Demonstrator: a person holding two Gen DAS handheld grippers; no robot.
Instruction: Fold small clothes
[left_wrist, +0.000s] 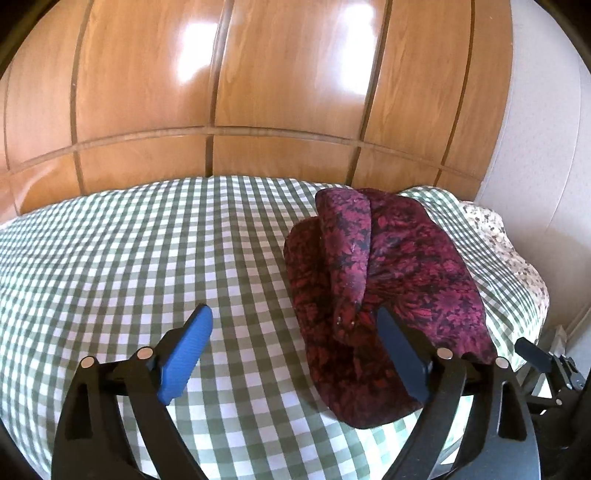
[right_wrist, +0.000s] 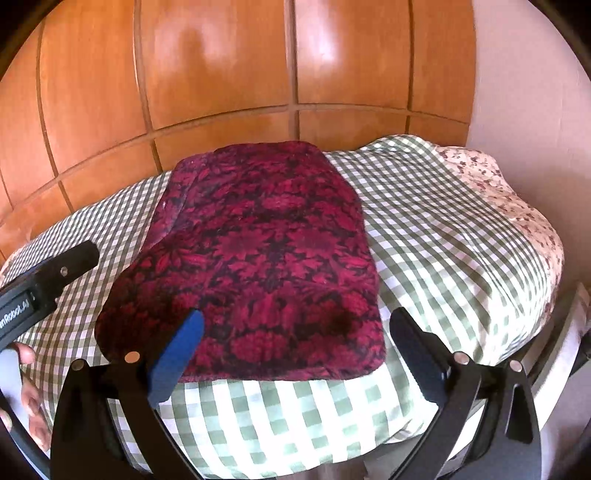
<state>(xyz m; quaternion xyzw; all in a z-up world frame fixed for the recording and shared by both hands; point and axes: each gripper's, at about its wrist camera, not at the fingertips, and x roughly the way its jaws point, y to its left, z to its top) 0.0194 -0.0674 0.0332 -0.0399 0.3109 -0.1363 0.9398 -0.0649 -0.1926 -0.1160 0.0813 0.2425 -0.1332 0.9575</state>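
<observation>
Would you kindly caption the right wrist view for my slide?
Open right gripper poised over a folded red floral garment on a green checked bedspread.

Left gripper (left_wrist: 295, 325) agape; right gripper (right_wrist: 295, 325) agape, apparently level.

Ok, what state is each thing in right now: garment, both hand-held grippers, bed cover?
Red floral garment: partly folded, lying on the cover, ungrasped.
Left hand-held gripper: open, holding nothing.
Right hand-held gripper: open, holding nothing.
Green checked cover: spread over the bed.
</observation>
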